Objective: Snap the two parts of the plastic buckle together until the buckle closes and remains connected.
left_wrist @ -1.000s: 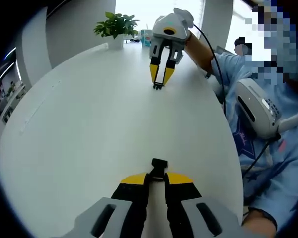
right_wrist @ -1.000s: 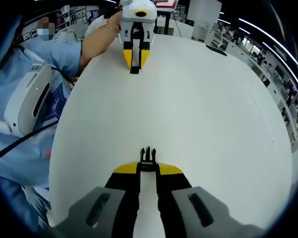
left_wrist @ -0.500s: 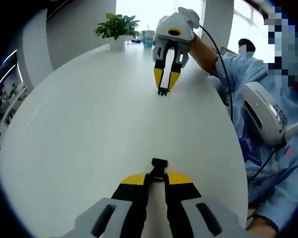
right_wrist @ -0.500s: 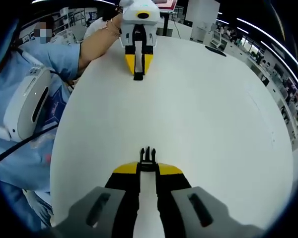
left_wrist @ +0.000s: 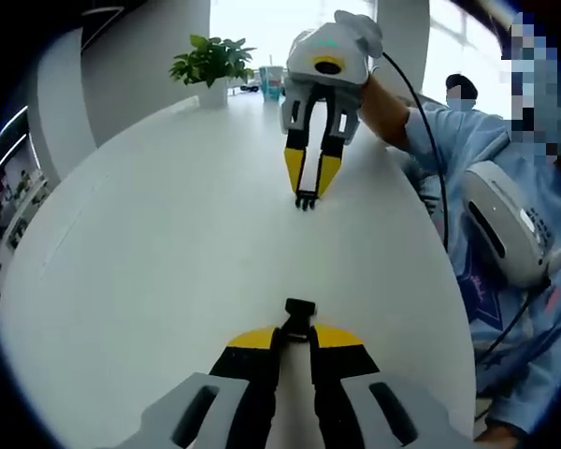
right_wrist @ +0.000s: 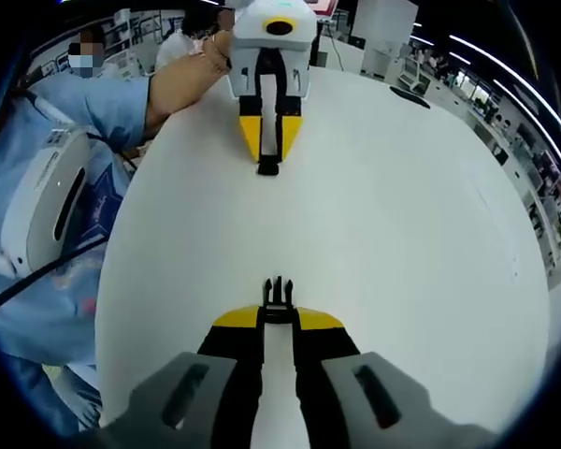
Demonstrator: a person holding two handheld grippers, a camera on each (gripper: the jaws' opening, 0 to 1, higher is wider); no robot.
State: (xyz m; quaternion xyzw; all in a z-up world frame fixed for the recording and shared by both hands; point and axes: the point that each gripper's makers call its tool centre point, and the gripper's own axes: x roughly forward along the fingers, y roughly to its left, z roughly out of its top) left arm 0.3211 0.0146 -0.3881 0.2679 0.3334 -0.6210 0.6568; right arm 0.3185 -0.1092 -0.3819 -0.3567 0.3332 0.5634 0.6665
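Note:
In the left gripper view my left gripper (left_wrist: 296, 333) is shut on the black socket half of the buckle (left_wrist: 299, 311), which sticks out past the yellow fingertips. Facing it across the white table (left_wrist: 150, 234) comes the right gripper (left_wrist: 307, 192), shut on the pronged buckle half (left_wrist: 306, 200). In the right gripper view my right gripper (right_wrist: 279, 313) holds that black pronged half (right_wrist: 279, 292), prongs pointing forward. Opposite it the left gripper (right_wrist: 268, 161) carries the socket half (right_wrist: 268, 168). A stretch of bare table separates the two halves.
A potted green plant (left_wrist: 208, 64) and a cup (left_wrist: 271, 82) stand at the table's far end. A person in a light blue top (left_wrist: 467, 178) sits along the table's edge, with a white device (right_wrist: 47, 201) on the chest. Office desks (right_wrist: 421, 65) lie beyond the table.
The two grippers have drawn closer to each other, each looking larger and nearer in the other's view. Both stay shut on their buckle halves.

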